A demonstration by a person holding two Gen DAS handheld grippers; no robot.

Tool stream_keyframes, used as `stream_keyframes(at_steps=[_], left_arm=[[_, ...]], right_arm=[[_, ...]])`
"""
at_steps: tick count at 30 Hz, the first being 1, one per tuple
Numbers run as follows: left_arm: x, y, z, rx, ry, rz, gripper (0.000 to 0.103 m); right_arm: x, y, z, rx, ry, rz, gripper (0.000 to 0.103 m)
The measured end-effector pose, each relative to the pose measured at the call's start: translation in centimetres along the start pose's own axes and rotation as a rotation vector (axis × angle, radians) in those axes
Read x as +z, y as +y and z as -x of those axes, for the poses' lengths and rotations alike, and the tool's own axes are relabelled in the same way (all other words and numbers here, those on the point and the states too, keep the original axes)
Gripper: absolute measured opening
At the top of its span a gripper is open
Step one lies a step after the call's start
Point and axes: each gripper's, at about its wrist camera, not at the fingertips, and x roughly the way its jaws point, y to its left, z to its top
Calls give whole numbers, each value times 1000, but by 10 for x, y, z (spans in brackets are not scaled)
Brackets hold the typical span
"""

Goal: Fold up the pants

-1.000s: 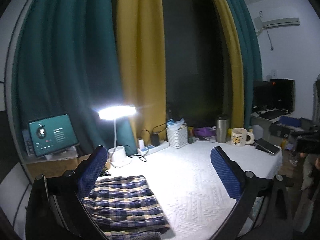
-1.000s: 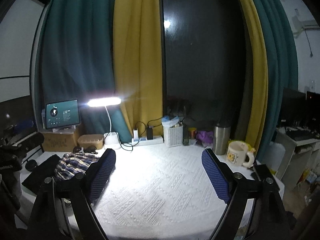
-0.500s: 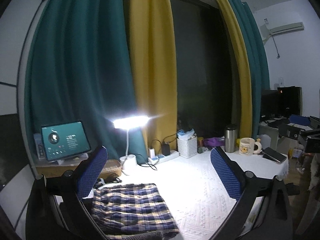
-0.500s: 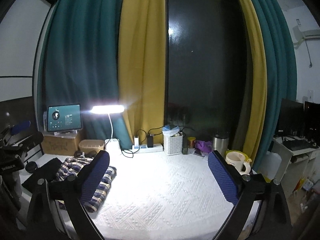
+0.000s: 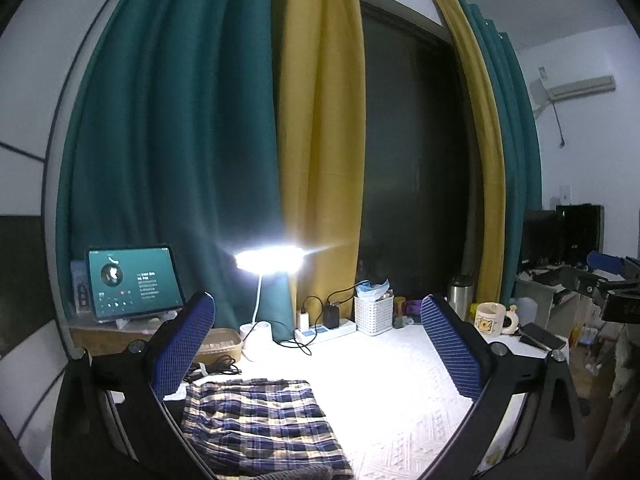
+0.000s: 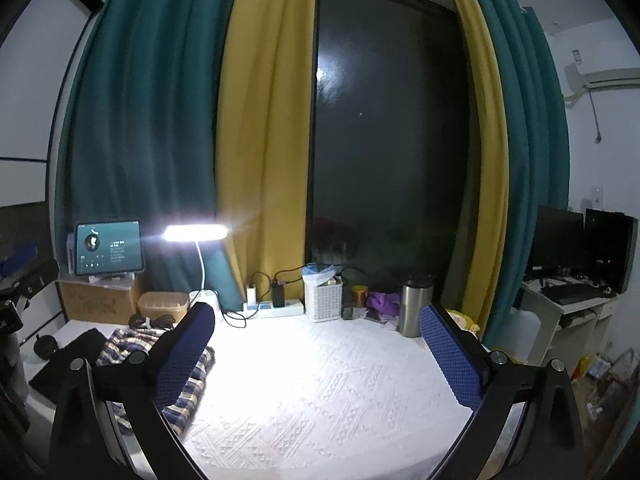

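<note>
The blue-and-cream plaid pants (image 5: 260,424) lie folded flat on the white textured tablecloth (image 5: 392,380), at the near left. My left gripper (image 5: 316,304) hovers above them, open, its left finger over their left edge and nothing between the pads. In the right wrist view the pants (image 6: 124,340) sit behind the left finger. My right gripper (image 6: 316,314) is over bare cloth to the right of them; its jaws are opening, with nothing between them.
Along the back edge stand a lit desk lamp (image 5: 270,260), a tablet (image 5: 134,282) on a box, a power strip (image 5: 324,330), a white basket (image 5: 374,314), a steel tumbler (image 6: 416,310) and a mug (image 5: 490,320). A dark cloth (image 6: 68,360) lies left of the pants.
Both grippers have lifted a little, so the table sits lower in each view. The right gripper's fingers have spread wider. The pants have not moved.
</note>
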Motion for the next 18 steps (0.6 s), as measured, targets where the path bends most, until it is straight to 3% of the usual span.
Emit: stream_keyframes(at_steps=[18], left_arm=[[-7, 8, -9, 25, 50, 18, 102]], right_arm=[[-9, 2, -11, 15, 39, 11, 103]])
